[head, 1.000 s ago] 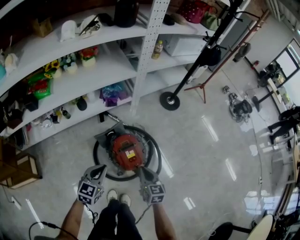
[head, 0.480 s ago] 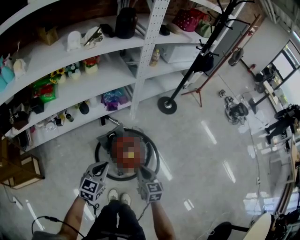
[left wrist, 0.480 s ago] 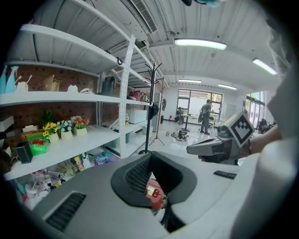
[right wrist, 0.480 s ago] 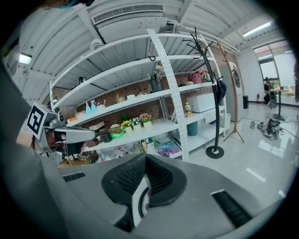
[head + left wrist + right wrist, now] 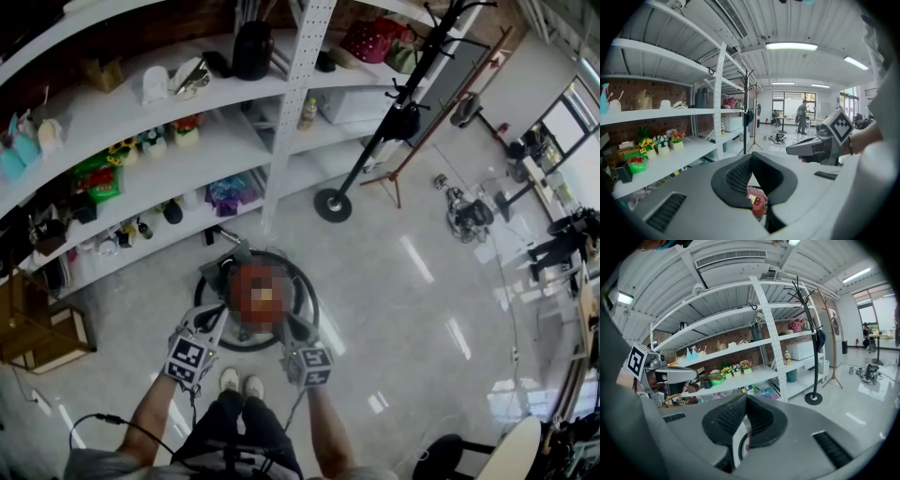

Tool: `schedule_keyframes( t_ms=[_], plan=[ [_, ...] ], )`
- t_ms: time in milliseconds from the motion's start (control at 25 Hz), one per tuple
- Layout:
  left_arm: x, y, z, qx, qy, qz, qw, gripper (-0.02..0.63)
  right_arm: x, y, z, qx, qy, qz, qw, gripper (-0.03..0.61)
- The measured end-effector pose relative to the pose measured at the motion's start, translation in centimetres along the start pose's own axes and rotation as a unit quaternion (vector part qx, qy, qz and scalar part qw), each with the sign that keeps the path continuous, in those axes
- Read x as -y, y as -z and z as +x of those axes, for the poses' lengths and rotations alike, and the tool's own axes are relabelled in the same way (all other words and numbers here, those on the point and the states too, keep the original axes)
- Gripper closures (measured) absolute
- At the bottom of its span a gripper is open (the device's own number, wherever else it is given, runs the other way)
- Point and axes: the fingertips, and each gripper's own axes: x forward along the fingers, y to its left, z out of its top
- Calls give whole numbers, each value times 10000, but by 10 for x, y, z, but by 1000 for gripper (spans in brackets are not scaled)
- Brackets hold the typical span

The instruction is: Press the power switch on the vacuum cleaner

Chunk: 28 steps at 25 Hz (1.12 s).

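White shelf unit stocked with small goods runs along the floor's far-left edge. The left gripper has its jaws drawn together at the tips, holding nothing; its own view shows a red part of the machine through the slot below the tips. The vacuum cleaner stands on the floor directly ahead of the person's shoes, ringed by 1 black hose. The right gripper also has its jaws closed and empty, with its tip at the machine's near-right side. Contact with the machine cannot be confirmed for either gripper. Coat stand base sits beyond, near the shelf unit.
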Motion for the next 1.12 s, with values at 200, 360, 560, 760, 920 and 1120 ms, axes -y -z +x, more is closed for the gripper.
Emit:
schedule_keyframes(
  t_ms=[200, 360, 560, 760, 920, 1120],
  plan=[
    [8, -18, -10, 95, 78, 64, 9999, 607, -11, -9, -12, 42, -13, 45, 10000, 568],
    [13, -26, -14, 95, 120, 37, 9999, 607, -17, -14, -19, 57, 2, 32, 10000, 567],
    [17, -36, -16, 233, 176, 135, 9995, 607, -21, -24, -26, 78, 30, 5, 10000, 568],
    [16, -55, -23, 380, 194, 253, 9988, 607, -27, -44, -35, 252, 76, -60, 9996, 568],
    [13, -70, -30, 436, 135, 271, 9986, 607, -26, -55, -42, 354, 107, -65, 9993, 568],
    [11, -85, -34, 526, 86, 339, 9980, 607, -26, -70, -48, 454, 108, -145, 9988, 568]
  ],
)
